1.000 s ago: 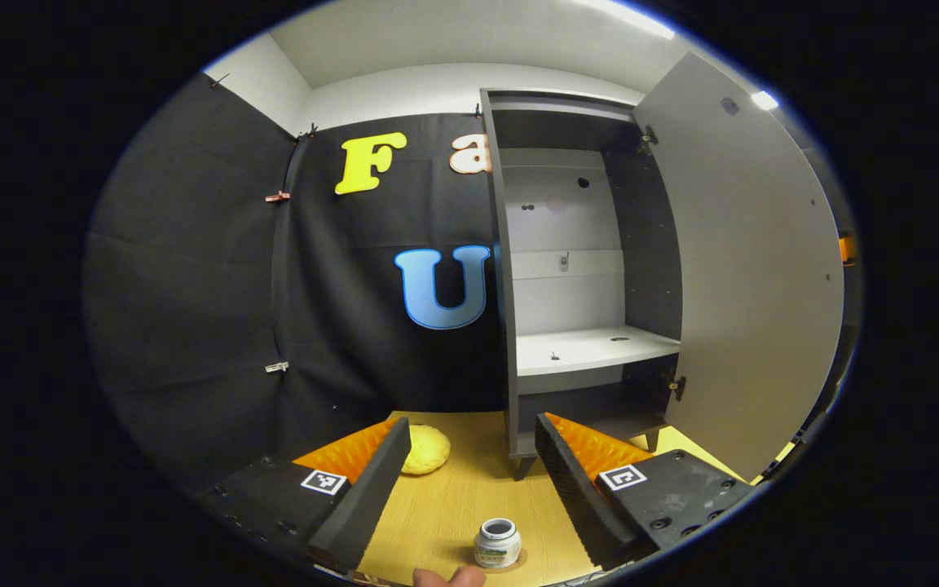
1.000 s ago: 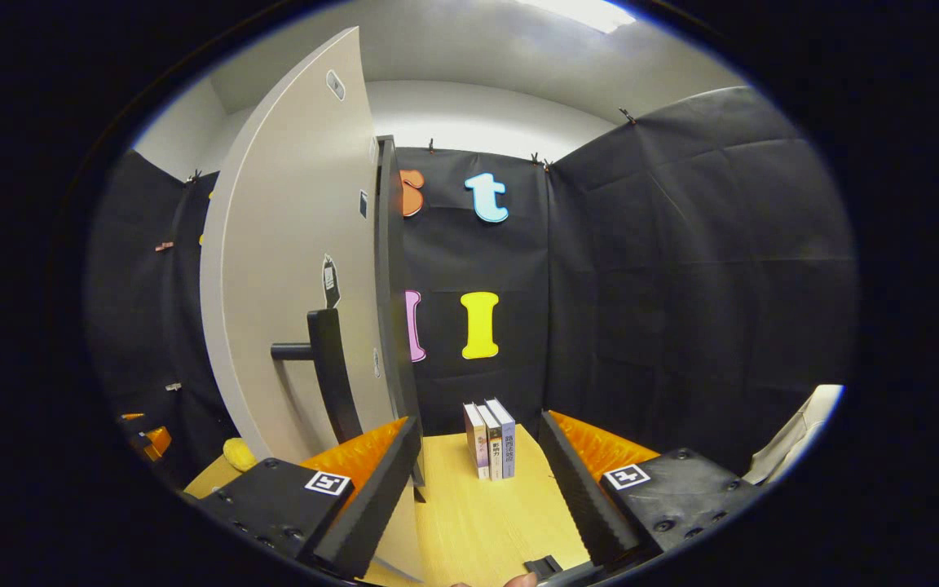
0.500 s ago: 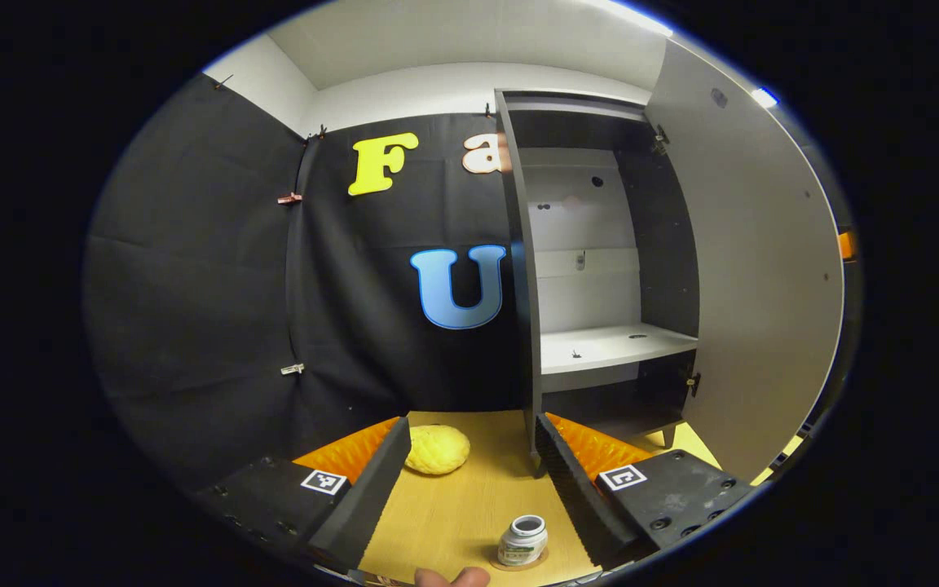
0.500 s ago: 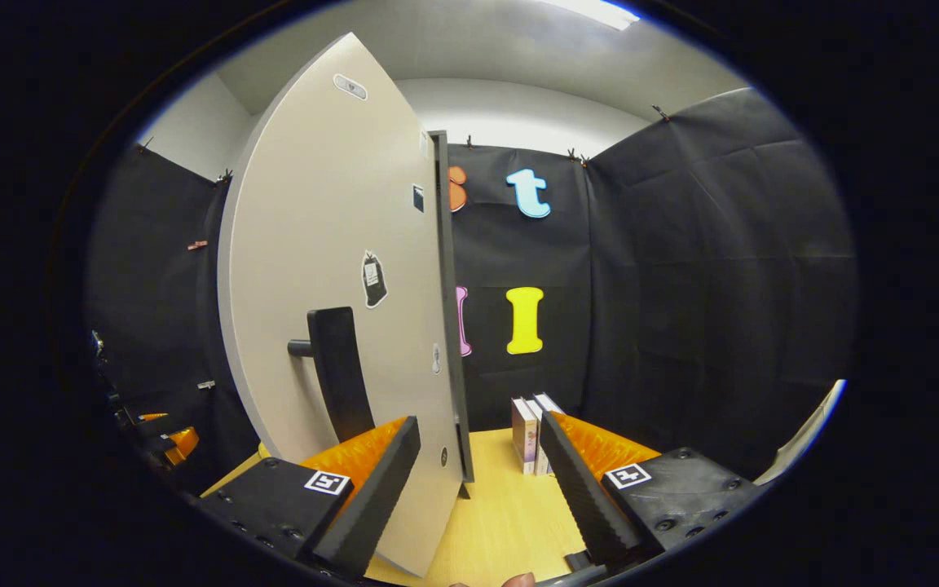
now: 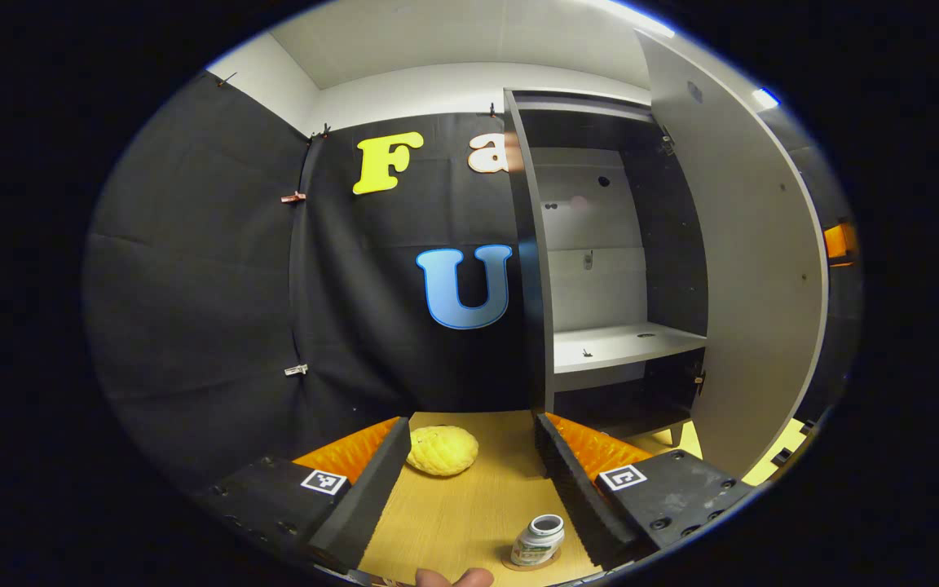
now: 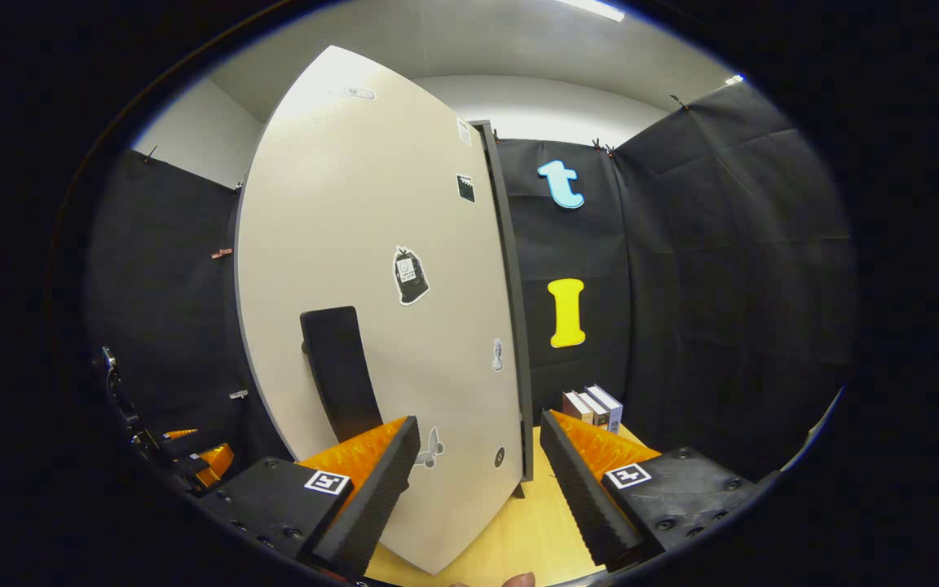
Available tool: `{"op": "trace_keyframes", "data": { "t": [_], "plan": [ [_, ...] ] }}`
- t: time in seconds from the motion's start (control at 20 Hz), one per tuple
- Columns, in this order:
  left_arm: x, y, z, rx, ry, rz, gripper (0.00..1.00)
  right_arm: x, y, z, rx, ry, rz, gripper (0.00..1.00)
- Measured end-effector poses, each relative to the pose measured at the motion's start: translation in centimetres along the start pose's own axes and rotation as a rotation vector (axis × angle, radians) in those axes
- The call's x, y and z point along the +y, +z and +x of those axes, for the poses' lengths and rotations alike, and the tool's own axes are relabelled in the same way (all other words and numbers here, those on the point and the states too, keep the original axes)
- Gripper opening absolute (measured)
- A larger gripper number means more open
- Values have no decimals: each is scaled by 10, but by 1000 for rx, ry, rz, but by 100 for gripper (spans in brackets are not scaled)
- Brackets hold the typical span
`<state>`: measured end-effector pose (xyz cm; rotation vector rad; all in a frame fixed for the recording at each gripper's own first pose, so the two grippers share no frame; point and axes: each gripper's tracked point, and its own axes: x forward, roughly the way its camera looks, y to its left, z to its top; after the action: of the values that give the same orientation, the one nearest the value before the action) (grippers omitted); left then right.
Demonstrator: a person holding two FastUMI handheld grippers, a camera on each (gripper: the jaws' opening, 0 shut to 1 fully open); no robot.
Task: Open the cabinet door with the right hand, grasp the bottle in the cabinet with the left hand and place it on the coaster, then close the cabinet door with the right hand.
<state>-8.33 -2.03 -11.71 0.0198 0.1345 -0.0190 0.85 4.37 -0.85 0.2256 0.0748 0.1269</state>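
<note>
Bottle (image 5: pixel 540 540) on coaster (image 5: pixel 528 562); cabinet door (image 6: pixel 388 326) ajar.

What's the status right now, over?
Both grippers, left and right, open, empty. Bottle on coaster. Cabinet door partly open. Nothing in the way.
</note>
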Motion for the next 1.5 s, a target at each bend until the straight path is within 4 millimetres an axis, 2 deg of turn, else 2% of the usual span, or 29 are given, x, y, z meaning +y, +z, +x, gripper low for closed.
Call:
{"op": "trace_keyframes", "data": {
  "t": [0.3,0.4,0.45,0.65,0.8,1.0,1.35,1.4,1.5],
  "plan": [
    [5,-3,4,10,-1,-14,96,48,-22,28,40,103,16,98],
    [7,-3,5,11,0,-10,96,71,-28,28,60,145,14,98],
    [9,-2,6,12,1,-7,96,74,-31,26,62,151,7,98],
    [9,4,7,2,0,-7,96,68,-32,24,48,128,-13,98],
    [9,8,8,-3,1,-12,96,49,-38,25,47,76,-27,98],
    [6,20,13,-14,-2,-20,96,36,-41,25,40,31,-53,98],
    [2,33,13,-30,-10,-49,96,30,-41,22,22,11,-84,98],
    [3,32,13,-30,-9,-50,99,31,-42,21,24,11,-85,98],
    [4,31,12,-27,-7,-51,96,31,-45,21,31,10,-83,98]
  ]
}}
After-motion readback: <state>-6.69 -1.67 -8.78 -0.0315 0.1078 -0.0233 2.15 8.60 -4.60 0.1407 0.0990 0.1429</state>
